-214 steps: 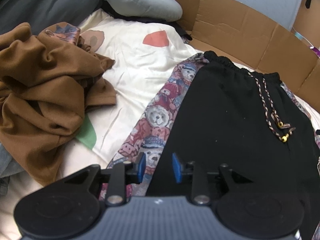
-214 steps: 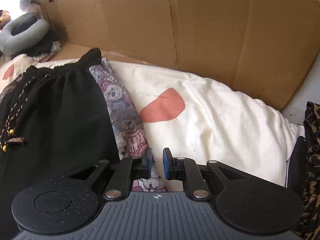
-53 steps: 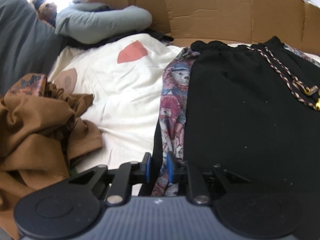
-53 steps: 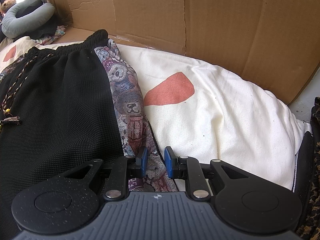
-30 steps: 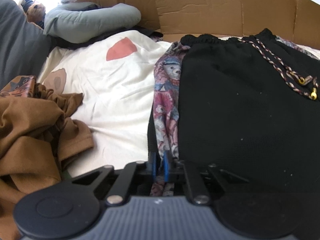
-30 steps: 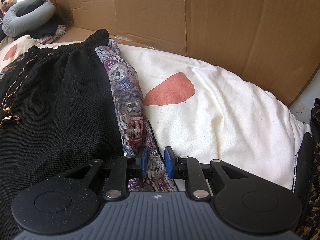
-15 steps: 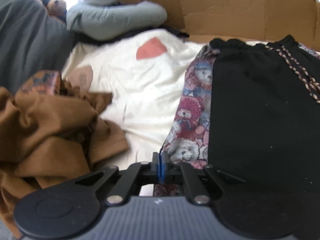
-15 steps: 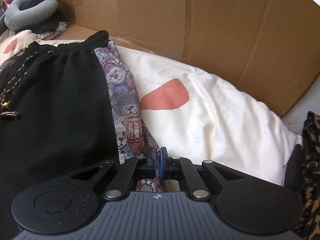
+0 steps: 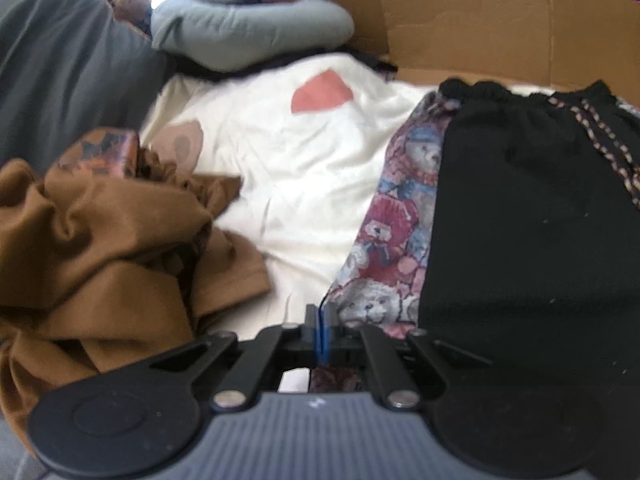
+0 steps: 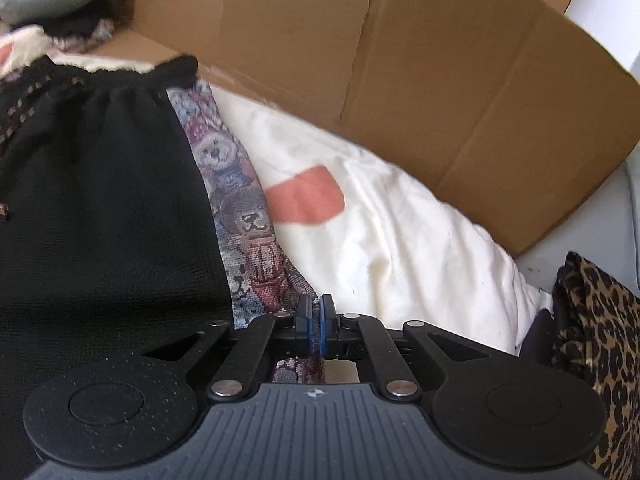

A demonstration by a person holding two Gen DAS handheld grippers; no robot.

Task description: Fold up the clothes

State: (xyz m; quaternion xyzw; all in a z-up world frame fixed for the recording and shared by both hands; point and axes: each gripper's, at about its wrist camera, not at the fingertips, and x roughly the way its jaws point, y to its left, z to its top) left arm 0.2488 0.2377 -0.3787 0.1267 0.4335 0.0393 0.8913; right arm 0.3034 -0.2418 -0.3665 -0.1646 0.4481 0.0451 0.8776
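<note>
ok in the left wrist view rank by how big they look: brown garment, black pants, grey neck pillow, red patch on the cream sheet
1. black pants and brown garment: about alike, both cut off by the frame
2. grey neck pillow, farther back
3. red patch, smallest

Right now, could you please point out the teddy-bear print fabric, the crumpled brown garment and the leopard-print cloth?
Teddy-bear print fabric (image 9: 394,236): left wrist view, its exposed strip.
Crumpled brown garment (image 9: 104,256): left wrist view, its bunched middle.
Leopard-print cloth (image 10: 600,336): right wrist view, its visible fold.

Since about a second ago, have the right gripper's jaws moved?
Yes. The right gripper had its jaws apart around the teddy-bear fabric; now they are shut on its edge beside the cream sheet.
</note>
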